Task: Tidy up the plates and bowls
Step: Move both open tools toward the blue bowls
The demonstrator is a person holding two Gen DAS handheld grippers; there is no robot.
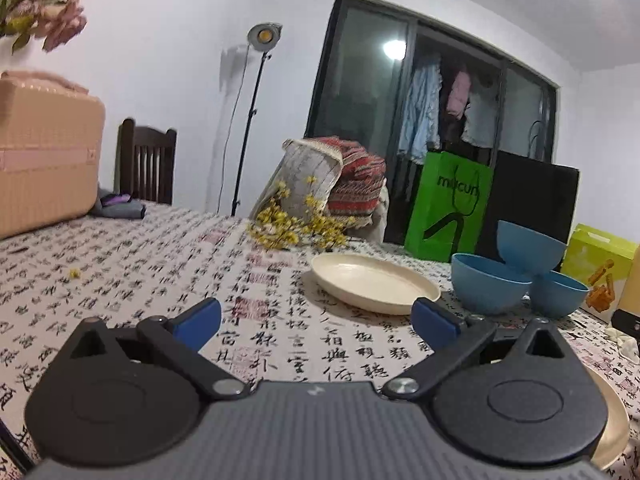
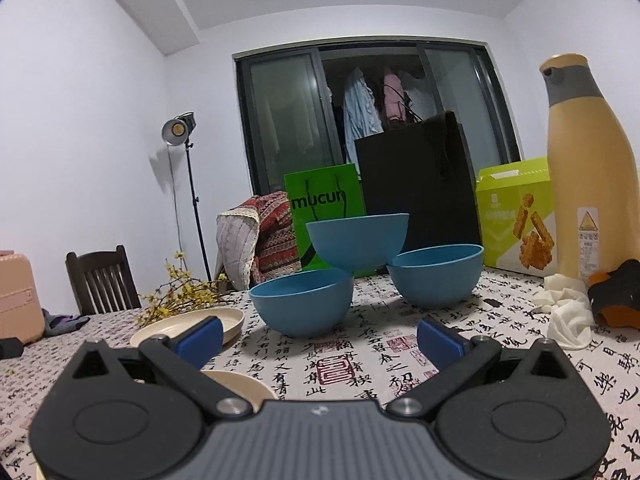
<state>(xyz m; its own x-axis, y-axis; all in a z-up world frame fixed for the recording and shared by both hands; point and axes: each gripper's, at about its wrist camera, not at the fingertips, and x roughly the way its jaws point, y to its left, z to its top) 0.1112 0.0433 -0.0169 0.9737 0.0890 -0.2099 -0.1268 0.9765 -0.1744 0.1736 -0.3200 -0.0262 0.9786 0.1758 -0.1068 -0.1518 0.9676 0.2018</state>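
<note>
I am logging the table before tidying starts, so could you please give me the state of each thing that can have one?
Left claw: open, empty.
Right claw: open, empty.
Top blue plastic bowl: upright, perched on two lower bowls' rims.
Left blue plastic bowl: upright, on the tablecloth.
Right blue plastic bowl: upright, on the tablecloth.
Cream round plate: flat, empty.
Tall yellow bottle: upright, capped.
</note>
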